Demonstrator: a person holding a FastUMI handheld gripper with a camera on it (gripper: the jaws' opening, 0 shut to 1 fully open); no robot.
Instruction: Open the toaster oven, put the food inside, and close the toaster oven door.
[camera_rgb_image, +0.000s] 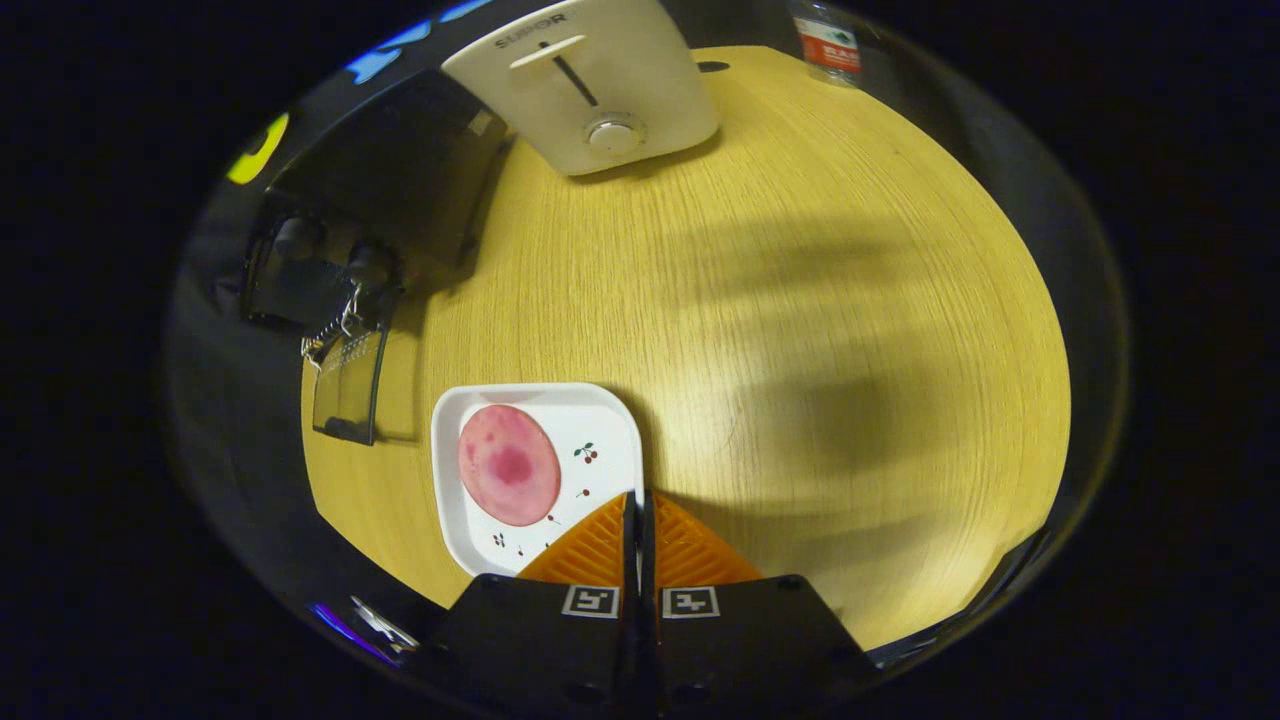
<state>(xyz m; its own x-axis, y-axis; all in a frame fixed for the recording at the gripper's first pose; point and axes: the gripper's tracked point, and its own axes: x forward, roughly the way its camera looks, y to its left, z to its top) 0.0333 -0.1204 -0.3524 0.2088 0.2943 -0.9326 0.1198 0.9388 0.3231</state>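
On the pale wooden desk, the tool rides clenched and empty over the square white plate. Round pink food slice at ten o'clock; black toaster oven, door down, beyond. Release before descending.

Your gripper has its two fingers pressed together, with only a very thin dark line between them from the tips down to the bases. Nothing sits between the fingers; they grip only each other. Both fingers have a ribbed inner surface, and they narrow toward the tips, so together they form one pointed wedge. Each finger is mounted on a dark block, and each block carries one small square marker on its top face. The two blocks also stand side by side and touch. The gripper points forward and slightly downward, held above the surface below it.
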